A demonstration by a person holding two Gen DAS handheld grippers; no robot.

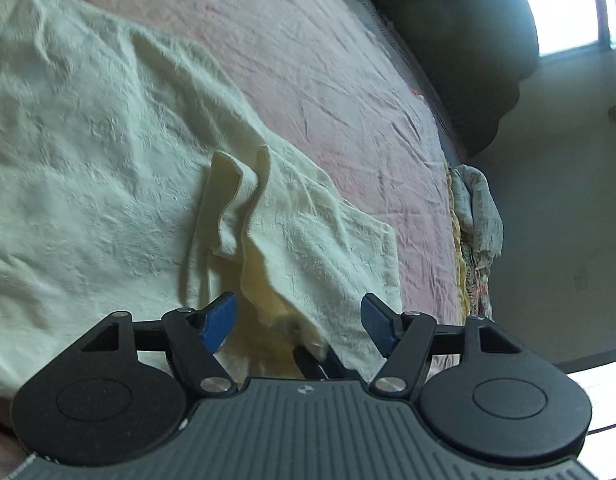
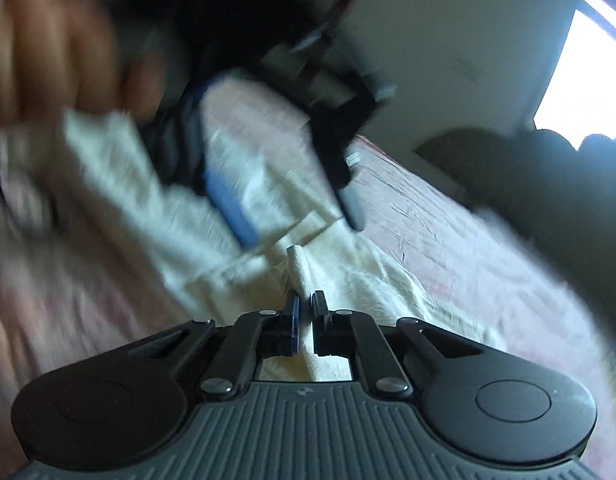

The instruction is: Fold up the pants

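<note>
Cream textured pants (image 1: 88,160) lie spread on a pink bed sheet (image 1: 308,60). My left gripper (image 1: 298,316) is open, its blue pads wide apart on either side of a raised fold of the fabric, with neither pad pressing it. Just below that fold, the dark tips of my right gripper (image 1: 312,358) pinch the cloth. In the right wrist view my right gripper (image 2: 304,304) is shut on a narrow ridge of the pants (image 2: 387,292). The left gripper (image 2: 304,230) hangs blurred above it, jaws apart, held by a hand (image 2: 48,40).
A dark bulky pile (image 1: 447,40) lies at the bed's far end below a bright window (image 1: 567,12). A patterned cloth (image 1: 475,208) hangs over the bed's right edge beside a pale wall. Bare pink sheet (image 2: 467,240) stretches to the right of the pants.
</note>
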